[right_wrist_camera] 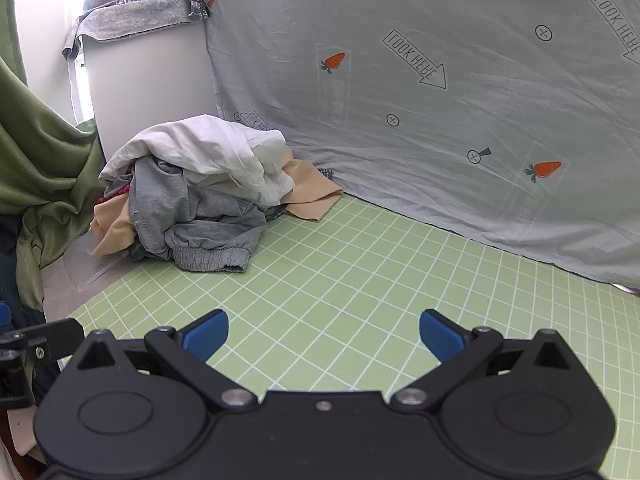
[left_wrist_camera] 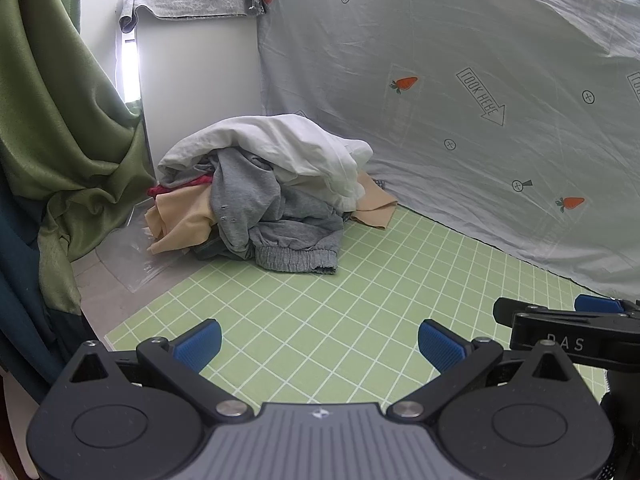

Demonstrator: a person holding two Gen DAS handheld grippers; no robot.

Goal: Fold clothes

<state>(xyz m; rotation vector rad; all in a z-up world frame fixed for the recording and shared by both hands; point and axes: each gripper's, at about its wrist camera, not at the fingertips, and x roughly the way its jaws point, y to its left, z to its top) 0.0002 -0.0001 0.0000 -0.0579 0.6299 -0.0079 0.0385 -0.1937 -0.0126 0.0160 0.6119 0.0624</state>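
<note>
Green squares cover the mat (left_wrist_camera: 360, 280), and a big grey sheet with carrots (left_wrist_camera: 460, 80) hangs behind it. One pile of clothes (left_wrist_camera: 264, 192) sits at the far left corner of the mat, close to a white box (left_wrist_camera: 196, 72) and a green curtain (left_wrist_camera: 60, 120). On top of the pile lies a white shirt (left_wrist_camera: 280, 140). Under it are grey pants (left_wrist_camera: 296, 232) with a stretchy band that spills onto the mat, and a tan cloth (left_wrist_camera: 180, 220) sticks out at both sides of the pile. The left gripper (left_wrist_camera: 320, 346) and the right gripper (right_wrist_camera: 324, 338) both hang over the bare mat, well apart from the pile, with jaws spread wide and nothing in them. I think the clothes are soft, light and floppy, so they will sag and tangle. The white shirt looks best to take first, by a loose edge on top of the pile.
</note>
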